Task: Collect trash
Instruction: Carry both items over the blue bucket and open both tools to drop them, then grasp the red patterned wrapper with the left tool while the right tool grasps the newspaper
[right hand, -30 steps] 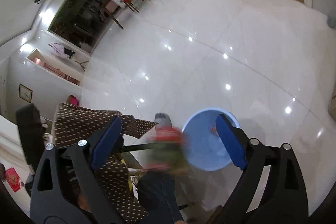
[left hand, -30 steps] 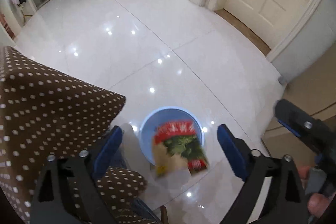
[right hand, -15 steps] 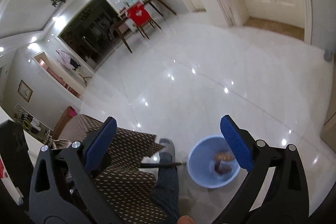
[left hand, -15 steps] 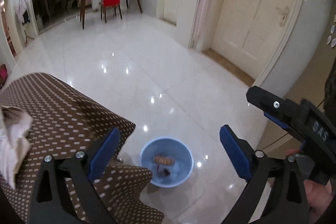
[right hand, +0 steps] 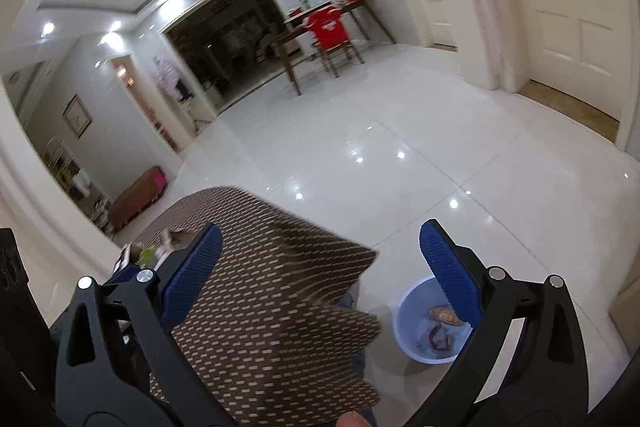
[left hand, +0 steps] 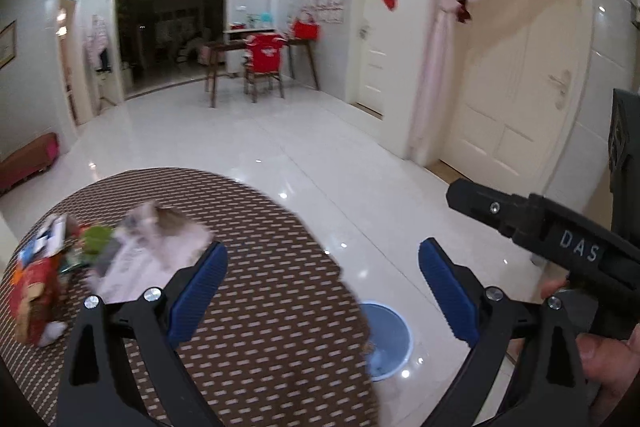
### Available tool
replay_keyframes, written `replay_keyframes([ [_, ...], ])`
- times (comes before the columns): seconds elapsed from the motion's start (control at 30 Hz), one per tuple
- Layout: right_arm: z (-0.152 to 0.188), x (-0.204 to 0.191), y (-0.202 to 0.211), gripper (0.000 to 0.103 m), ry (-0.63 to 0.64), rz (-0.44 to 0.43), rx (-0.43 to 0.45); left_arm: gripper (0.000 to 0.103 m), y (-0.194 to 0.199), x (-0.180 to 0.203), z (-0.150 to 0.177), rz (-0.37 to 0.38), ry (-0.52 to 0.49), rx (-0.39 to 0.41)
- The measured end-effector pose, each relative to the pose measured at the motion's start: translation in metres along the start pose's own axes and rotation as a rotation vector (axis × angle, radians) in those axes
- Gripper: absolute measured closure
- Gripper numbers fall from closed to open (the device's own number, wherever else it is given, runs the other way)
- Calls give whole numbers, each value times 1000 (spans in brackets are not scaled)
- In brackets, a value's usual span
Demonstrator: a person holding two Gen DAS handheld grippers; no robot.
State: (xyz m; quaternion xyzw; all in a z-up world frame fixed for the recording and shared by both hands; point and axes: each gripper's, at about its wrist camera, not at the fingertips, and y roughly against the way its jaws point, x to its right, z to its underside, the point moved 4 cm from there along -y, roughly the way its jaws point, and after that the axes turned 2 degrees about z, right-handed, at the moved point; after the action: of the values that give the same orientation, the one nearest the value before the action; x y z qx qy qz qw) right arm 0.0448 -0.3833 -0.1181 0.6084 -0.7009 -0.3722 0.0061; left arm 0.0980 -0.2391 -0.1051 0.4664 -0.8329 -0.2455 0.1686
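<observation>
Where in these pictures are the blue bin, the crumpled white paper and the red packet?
blue bin (right hand: 404, 323): right wrist view, on its left inner wall.
crumpled white paper (left hand: 160, 251): left wrist view, on the middle of the blurred sheet.
red packet (left hand: 34, 291): left wrist view, on its red front, at the table's left edge.

Both wrist views forward over table (left hand: 280, 287)

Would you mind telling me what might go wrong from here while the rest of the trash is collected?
1. The blue bin sits on the floor beside the table, partly hidden under the tablecloth edge in the left view, so a dropped item could miss it.
2. The trash pile is crowded and blurred; the open left gripper may grab several pieces or knock some off.
</observation>
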Motion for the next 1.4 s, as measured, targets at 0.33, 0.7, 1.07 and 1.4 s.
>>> replay_keyframes([
  [0.33, 27, -99, -37, 6, 164, -75, -73, 9, 50, -104, 24, -206, 107, 45],
  [0.7, 84, -177, -77, 6, 324, -133, -191, 5, 69, -235, 72, -463, 138, -43],
  [1.07, 113, -209, -99, 6, 439, -112, -256, 5, 33, -255, 68, -531, -31, -131],
  [1.4, 137, -229, -132, 6, 565, -58, -326, 56, 48, -283, 66, -418, 86, -80],
])
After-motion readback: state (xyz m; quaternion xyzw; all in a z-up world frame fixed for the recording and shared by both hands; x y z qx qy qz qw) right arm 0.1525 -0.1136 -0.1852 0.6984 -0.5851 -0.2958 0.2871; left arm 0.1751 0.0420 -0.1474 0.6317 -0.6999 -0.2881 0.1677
